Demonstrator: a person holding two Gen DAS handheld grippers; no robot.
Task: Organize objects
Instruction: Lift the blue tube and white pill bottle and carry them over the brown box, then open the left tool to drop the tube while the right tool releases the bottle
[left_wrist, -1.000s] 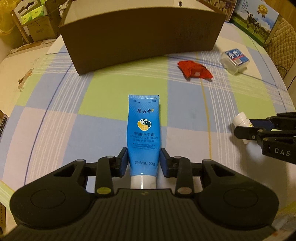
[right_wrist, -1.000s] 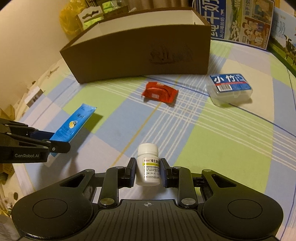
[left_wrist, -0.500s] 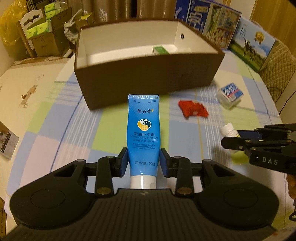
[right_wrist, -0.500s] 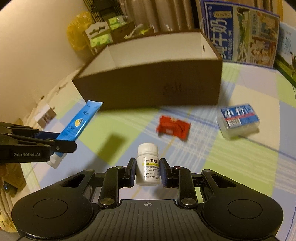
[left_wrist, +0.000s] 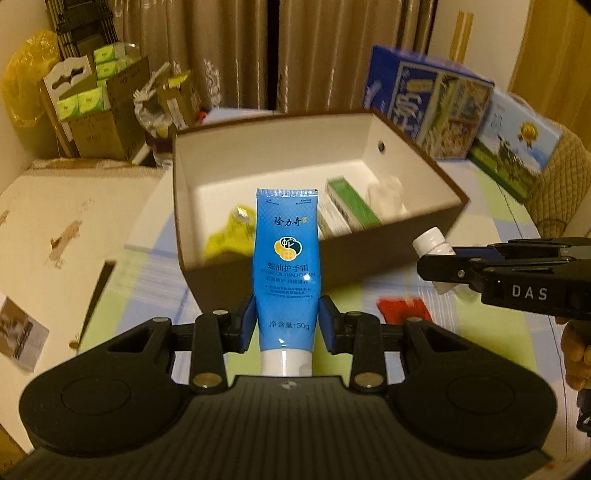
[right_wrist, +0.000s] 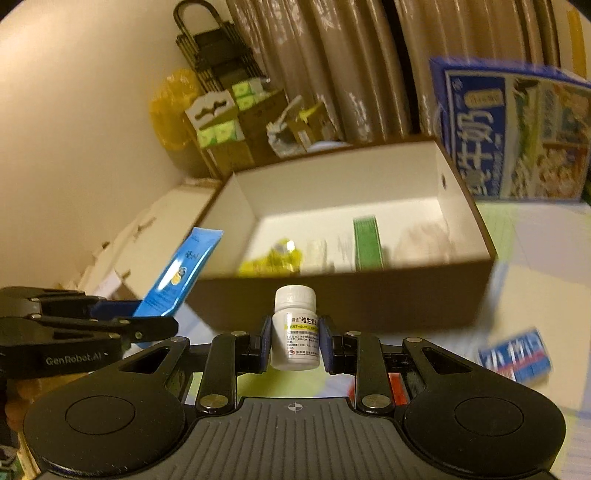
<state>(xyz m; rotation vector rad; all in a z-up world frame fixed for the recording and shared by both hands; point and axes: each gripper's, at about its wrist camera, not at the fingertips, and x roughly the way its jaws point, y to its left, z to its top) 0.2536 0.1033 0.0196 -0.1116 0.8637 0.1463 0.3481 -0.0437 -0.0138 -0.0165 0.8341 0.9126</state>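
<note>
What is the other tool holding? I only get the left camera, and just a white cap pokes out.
Observer: A small white bottle. The right tool pinches its printed label, cap up.
Child: Is anything else waiting that I can't see?
Observer: Yes, a blue-labelled box lies low on that tool's right, too blurred to read.
Child: How does my tube look from there?
Observer: Your tube slants up out of the left tool, leaning toward the brown box.
</note>
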